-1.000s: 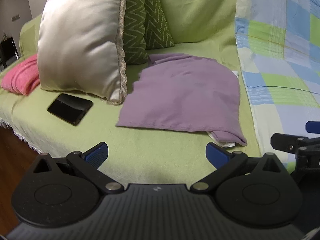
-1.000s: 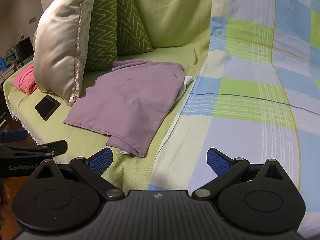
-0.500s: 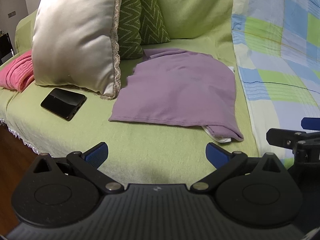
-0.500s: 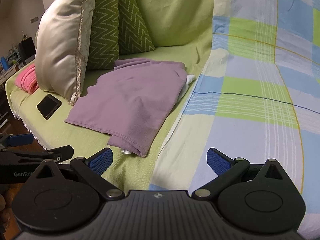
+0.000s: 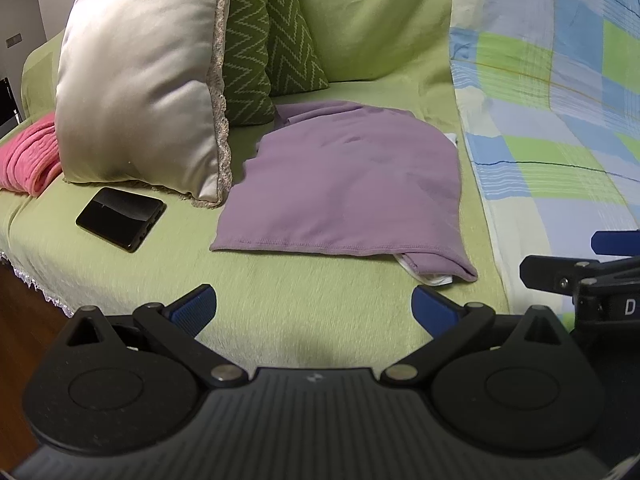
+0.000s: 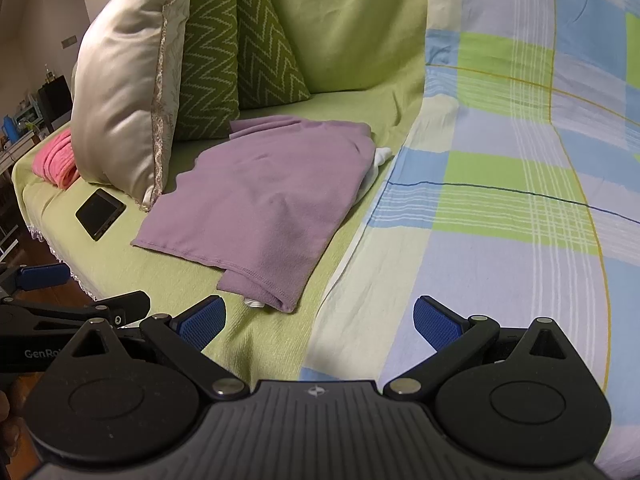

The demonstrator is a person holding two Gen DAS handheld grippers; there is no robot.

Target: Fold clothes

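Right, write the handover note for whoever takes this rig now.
Left tool: open, empty, above the sofa's front edge.
Right tool: open, empty, over the seam between green cover and checked sheet.
Purple garment: flat on the seat beside the cushions, white cloth peeking from under its near right corner. Phone lies to its left.
Done: no grasp yet.
Left: grip the garment and fold it.

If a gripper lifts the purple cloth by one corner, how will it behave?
The purple cloth lies flat with soft wrinkles, so it will probably hang limp. It looks thin, likely light. White fabric showing beneath its corner might slide out.
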